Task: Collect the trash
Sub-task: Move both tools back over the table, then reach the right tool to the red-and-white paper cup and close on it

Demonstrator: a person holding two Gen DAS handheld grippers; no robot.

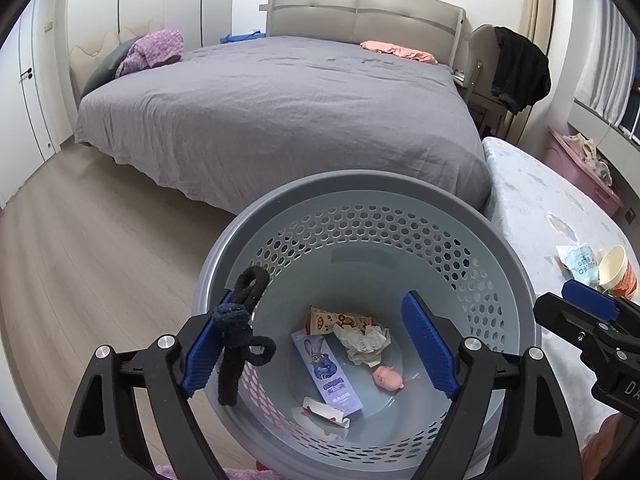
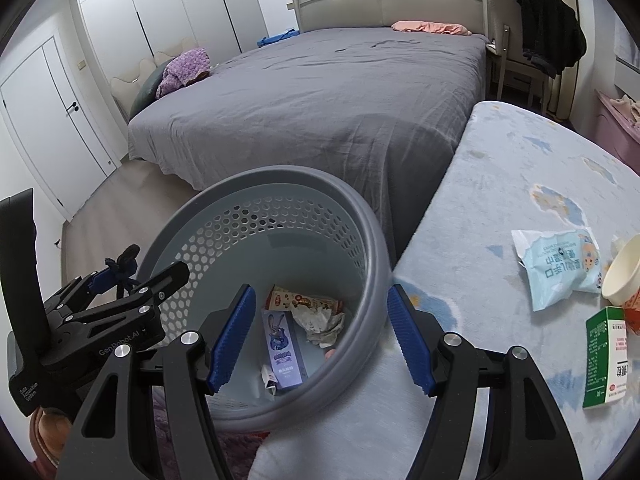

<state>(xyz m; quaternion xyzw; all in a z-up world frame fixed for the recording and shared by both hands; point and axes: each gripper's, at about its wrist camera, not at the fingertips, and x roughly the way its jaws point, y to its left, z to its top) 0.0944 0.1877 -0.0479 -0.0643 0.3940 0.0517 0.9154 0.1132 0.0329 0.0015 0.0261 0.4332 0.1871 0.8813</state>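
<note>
A grey perforated basket stands beside a pale blue patterned surface. In it lie a purple rabbit box, crumpled paper, a snack wrapper and a pink pig toy. My left gripper is over the basket with its jaws wide apart. A black knotted band hangs off its left pad only. My right gripper stands open across the basket's near rim with nothing in it. A blue-white packet, a paper cup and a green-white carton lie on the surface.
A large bed with a grey sheet fills the room behind the basket. At its far right stands a chair with a black garment. White wardrobe doors are on the left, wood floor lies left of the basket, and a pink box sits by the window.
</note>
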